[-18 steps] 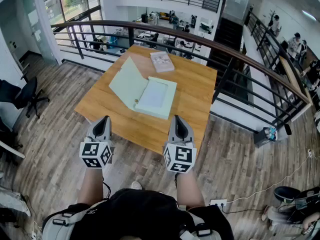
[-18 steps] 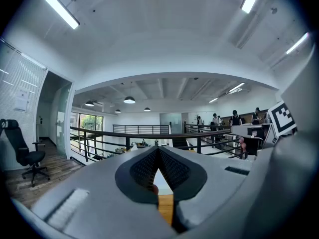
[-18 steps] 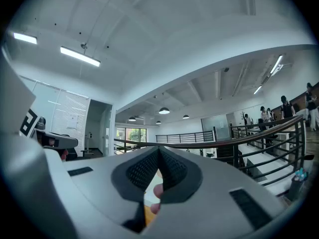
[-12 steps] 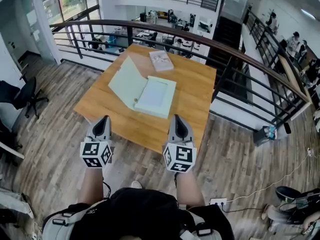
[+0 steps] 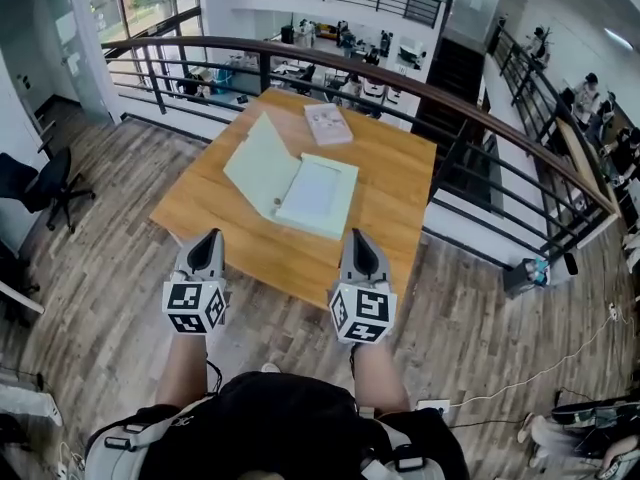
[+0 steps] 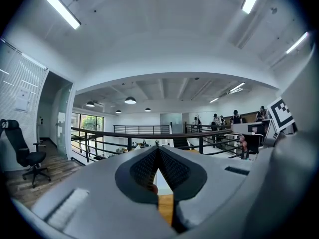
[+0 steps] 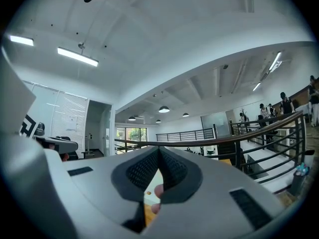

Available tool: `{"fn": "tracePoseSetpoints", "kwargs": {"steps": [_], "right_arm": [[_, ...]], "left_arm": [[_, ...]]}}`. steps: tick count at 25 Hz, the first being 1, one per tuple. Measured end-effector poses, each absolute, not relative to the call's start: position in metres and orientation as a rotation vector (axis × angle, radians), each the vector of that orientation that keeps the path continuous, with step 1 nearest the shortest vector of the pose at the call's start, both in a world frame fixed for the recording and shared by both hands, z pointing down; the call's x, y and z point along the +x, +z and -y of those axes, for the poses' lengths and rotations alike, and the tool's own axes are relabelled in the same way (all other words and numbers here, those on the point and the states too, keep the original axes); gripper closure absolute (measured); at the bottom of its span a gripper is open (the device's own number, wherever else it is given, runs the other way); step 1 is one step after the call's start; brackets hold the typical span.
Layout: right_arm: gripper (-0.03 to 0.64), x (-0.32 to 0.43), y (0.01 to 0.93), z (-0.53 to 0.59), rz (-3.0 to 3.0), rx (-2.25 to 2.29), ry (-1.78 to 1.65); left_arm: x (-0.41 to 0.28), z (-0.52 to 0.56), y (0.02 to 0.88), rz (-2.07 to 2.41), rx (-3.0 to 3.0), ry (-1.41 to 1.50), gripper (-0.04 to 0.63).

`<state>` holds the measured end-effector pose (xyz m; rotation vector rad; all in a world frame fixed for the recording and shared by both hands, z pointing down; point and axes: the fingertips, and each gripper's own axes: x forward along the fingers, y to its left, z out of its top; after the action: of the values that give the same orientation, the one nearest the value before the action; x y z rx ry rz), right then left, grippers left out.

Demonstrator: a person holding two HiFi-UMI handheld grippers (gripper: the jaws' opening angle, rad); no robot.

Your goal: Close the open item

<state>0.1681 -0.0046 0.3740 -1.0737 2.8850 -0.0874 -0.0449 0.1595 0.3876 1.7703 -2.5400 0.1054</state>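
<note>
A pale green file box [image 5: 317, 196] lies open on the wooden table [image 5: 390, 208], its lid [image 5: 260, 166] raised and leaning to the left. Both grippers hang level in front of the table's near edge, well short of the box. My left gripper [image 5: 206, 240] is shut with nothing in it, and its jaws meet at the tips in the left gripper view [image 6: 158, 149]. My right gripper [image 5: 360, 238] is shut and empty too, its jaws touching in the right gripper view [image 7: 158, 150].
A closed book [image 5: 327, 124] lies at the table's far edge. A dark metal railing [image 5: 470, 108] curves behind and to the right of the table. An office chair [image 5: 45, 190] stands at the left on the wood-plank floor. People [image 5: 590, 93] are at the far right.
The view has shifted slightly; the table and box sit a touch further right in the picture. Both grippers stay shut and in the same place before the table.
</note>
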Motion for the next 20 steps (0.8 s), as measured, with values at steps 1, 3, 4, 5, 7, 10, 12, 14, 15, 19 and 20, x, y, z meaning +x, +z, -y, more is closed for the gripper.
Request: {"fn": "tracePoseSetpoints", "kwargs": {"steps": [1,3,4,5,7,10,12,14,15,19,20], "right_arm": [[0.618,0.163,0.374,0.003,-2.886,-1.070,-0.092],[0.618,0.153,0.375,0.001,-2.890,-1.065,-0.100],[0.618,0.147,0.376,-0.001,-2.892,-1.063,-0.101],[0.618,0.141,0.376,-0.003,-2.893,-1.062,-0.101],[0.618,0.132,0.377,-0.008,-2.894,-1.062,-0.100],[0.618,0.122,0.377,-0.014,-2.885,-1.075,-0.099],[0.618,0.119,0.378,-0.020,-2.873,-1.093,-0.104],[0.618,0.117,0.383,-0.024,-2.864,-1.116,-0.114],[0.618,0.116,0.386,-0.025,-2.863,-1.128,-0.118],[0.618,0.114,0.398,-0.022,-2.864,-1.184,-0.112],[0.618,0.114,0.399,-0.020,-2.861,-1.203,-0.096]], "left_arm": [[-0.049,-0.161,0.388,2.540,1.771,0.103,0.595],[-0.059,-0.164,0.390,2.539,1.771,0.099,0.595],[-0.064,-0.166,0.390,2.539,1.771,0.097,0.595],[-0.069,-0.168,0.391,2.537,1.772,0.096,0.595],[-0.078,-0.172,0.392,2.531,1.776,0.099,0.595],[-0.089,-0.174,0.394,2.516,1.799,0.107,0.595],[-0.095,-0.176,0.394,2.507,1.817,0.113,0.595],[-0.101,-0.178,0.397,2.498,1.824,0.116,0.595],[-0.105,-0.178,0.400,2.493,1.822,0.117,0.595],[-0.115,-0.173,0.410,2.465,1.817,0.127,0.595],[-0.117,-0.171,0.412,2.460,1.818,0.125,0.595]]}}
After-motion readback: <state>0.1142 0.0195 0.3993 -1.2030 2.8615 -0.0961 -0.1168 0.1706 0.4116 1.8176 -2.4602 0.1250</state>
